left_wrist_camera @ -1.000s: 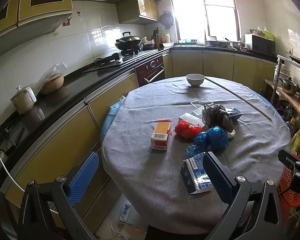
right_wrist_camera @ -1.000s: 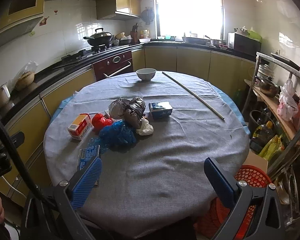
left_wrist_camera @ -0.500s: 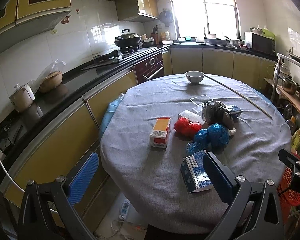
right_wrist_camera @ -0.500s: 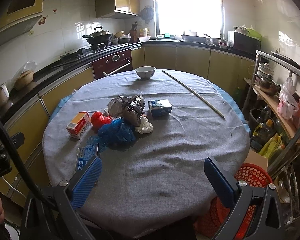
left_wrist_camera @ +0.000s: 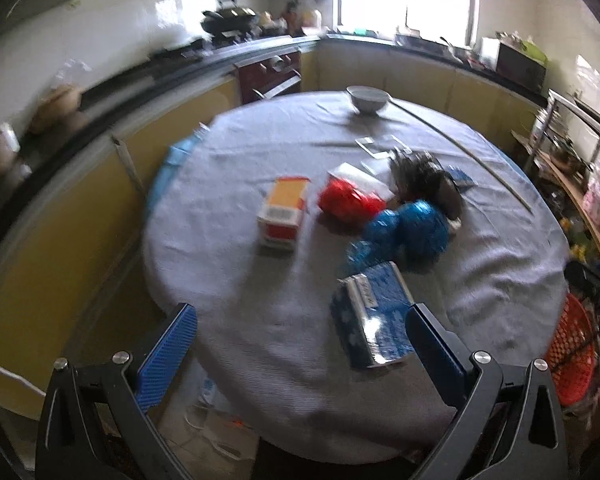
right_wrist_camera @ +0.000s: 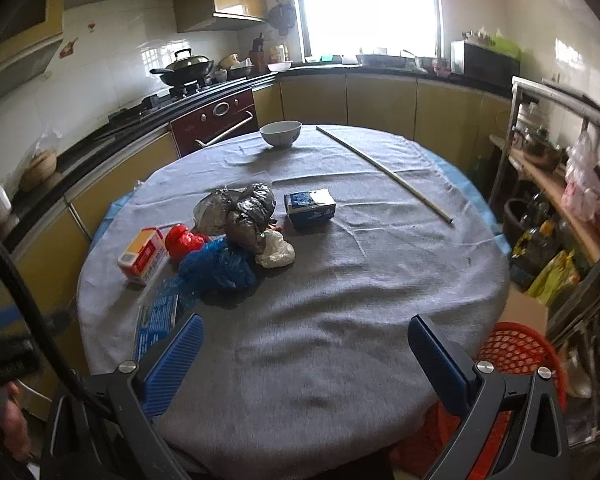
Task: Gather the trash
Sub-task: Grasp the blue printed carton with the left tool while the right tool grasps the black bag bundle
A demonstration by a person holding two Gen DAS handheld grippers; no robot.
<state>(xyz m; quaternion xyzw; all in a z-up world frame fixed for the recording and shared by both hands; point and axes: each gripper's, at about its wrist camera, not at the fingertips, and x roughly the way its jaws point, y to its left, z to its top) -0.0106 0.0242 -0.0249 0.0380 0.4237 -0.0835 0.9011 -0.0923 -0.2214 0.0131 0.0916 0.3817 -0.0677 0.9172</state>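
Trash lies on a round table under a grey cloth (left_wrist_camera: 228, 280): an orange and white carton (left_wrist_camera: 284, 212), a red bag (left_wrist_camera: 348, 202), a blue bag (left_wrist_camera: 412, 232), a dark bag (left_wrist_camera: 428, 180) and a flat blue pack (left_wrist_camera: 374, 314) near the front edge. My left gripper (left_wrist_camera: 300, 344) is open and empty, just short of the blue pack. My right gripper (right_wrist_camera: 306, 354) is open and empty over the table's front edge. In the right wrist view I see the carton (right_wrist_camera: 144, 254), red bag (right_wrist_camera: 182, 240), blue bag (right_wrist_camera: 216, 266), dark bag (right_wrist_camera: 248, 216), a white wad (right_wrist_camera: 278, 254) and a blue box (right_wrist_camera: 310, 208).
A red mesh basket (right_wrist_camera: 516, 354) stands on the floor at the table's right, also in the left wrist view (left_wrist_camera: 570, 344). A white bowl (right_wrist_camera: 280, 133) and a long stick (right_wrist_camera: 384, 172) lie at the far side. Yellow cabinets (right_wrist_camera: 380, 100) ring the room. A shelf rack (right_wrist_camera: 560, 168) stands right.
My left gripper has moved forward and tilted down toward the table, so the trash looks larger and blurred. The right gripper has moved slightly closer. Both stay open.
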